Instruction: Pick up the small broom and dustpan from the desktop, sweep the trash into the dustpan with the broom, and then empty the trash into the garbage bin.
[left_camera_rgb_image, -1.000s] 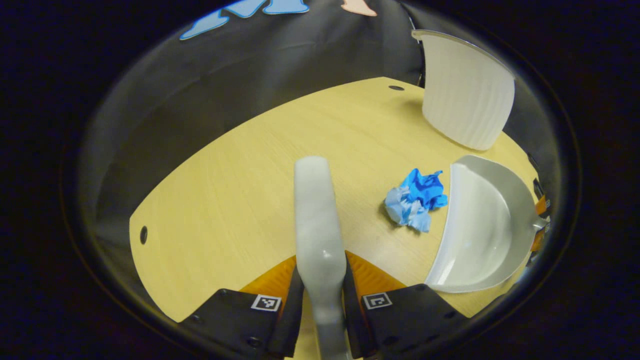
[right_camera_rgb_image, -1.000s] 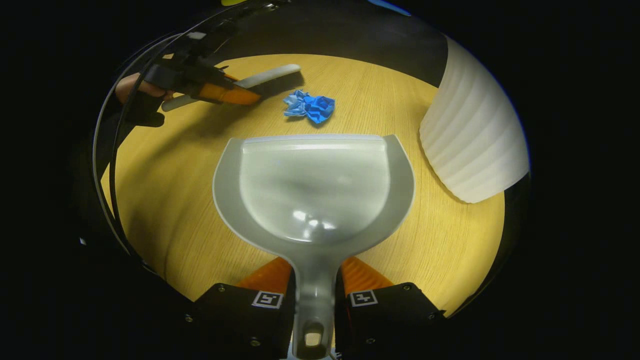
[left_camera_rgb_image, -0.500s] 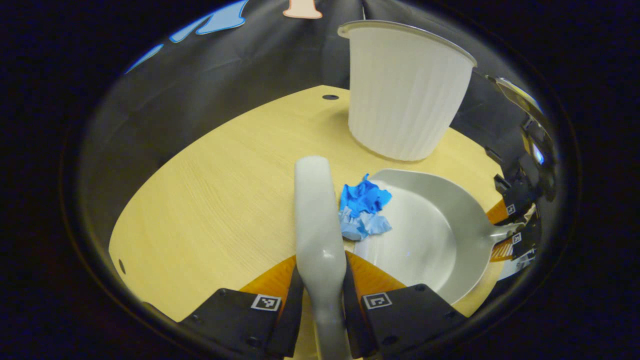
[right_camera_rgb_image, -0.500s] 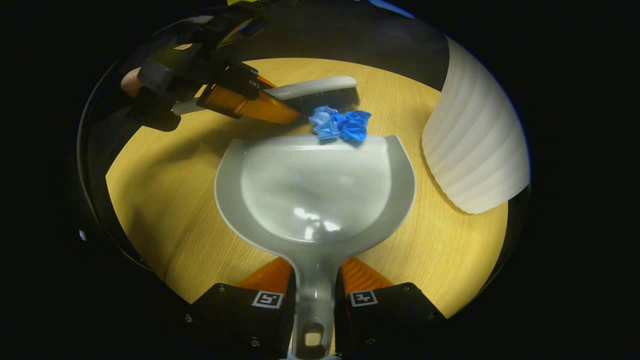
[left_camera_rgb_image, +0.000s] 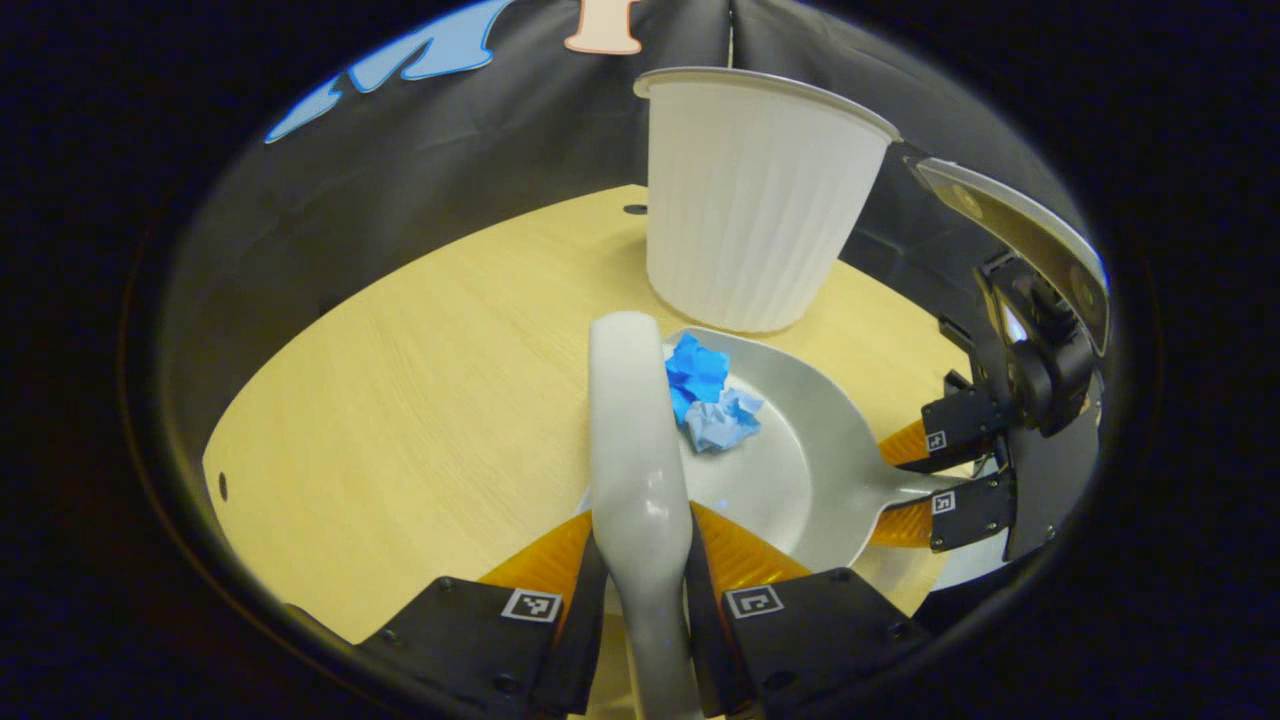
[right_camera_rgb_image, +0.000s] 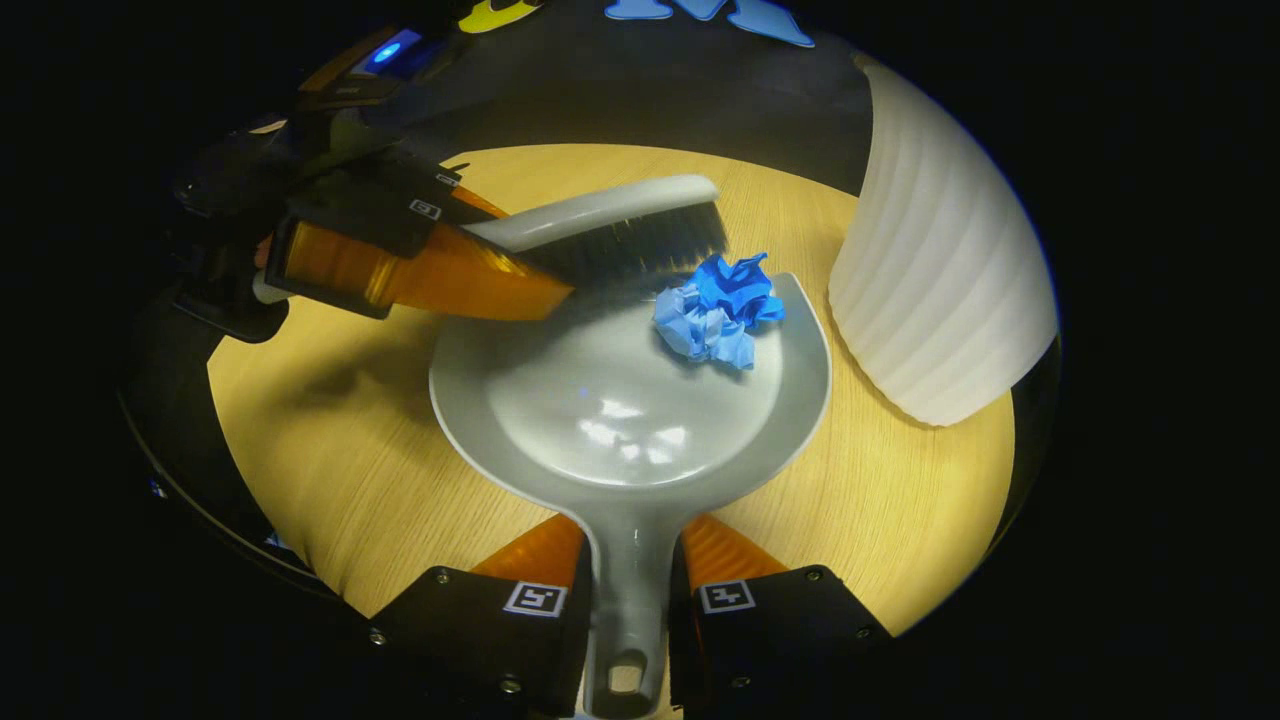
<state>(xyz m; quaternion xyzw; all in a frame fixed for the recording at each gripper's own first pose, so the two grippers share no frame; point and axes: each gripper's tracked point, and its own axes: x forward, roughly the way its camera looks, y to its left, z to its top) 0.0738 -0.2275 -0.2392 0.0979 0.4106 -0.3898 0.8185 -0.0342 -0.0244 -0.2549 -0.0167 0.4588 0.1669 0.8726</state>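
In the left gripper view, the left gripper (left_camera_rgb_image: 645, 585) has its two orange fingers (left_camera_rgb_image: 545, 555) pressed against either side of the broom (left_camera_rgb_image: 630, 420), whose pale grey handle runs up between them and away from the camera. Just to the right of the broom's back lies the crumpled blue paper (left_camera_rgb_image: 708, 392), sitting inside the dustpan (left_camera_rgb_image: 800, 440) near its front lip. The dustpan rests on the wooden counter (left_camera_rgb_image: 420, 400), and its handle leads off to the right into the fingers of the right gripper (left_camera_rgb_image: 915, 478). Behind the dustpan, close to its far edge, stands the white ribbed bin (left_camera_rgb_image: 750, 200), upright on the counter.

In the right gripper view, the right gripper (right_camera_rgb_image: 628, 590) clamps the dustpan's (right_camera_rgb_image: 620, 400) grey handle between its fingers (right_camera_rgb_image: 535, 550), the handle filling the gap between them, and the pan spreads out ahead on the counter (right_camera_rgb_image: 330, 440). The blue paper (right_camera_rgb_image: 715, 310) lies in the pan's far right part, well clear of these fingers. The broom (right_camera_rgb_image: 610, 225) reaches in from the left with its dark bristles down at the pan's front lip, right beside the paper; whether they touch it cannot be told. The left gripper (right_camera_rgb_image: 420, 270) holds the broom by its handle end. The bin (right_camera_rgb_image: 940, 280) stands just right of the dustpan.
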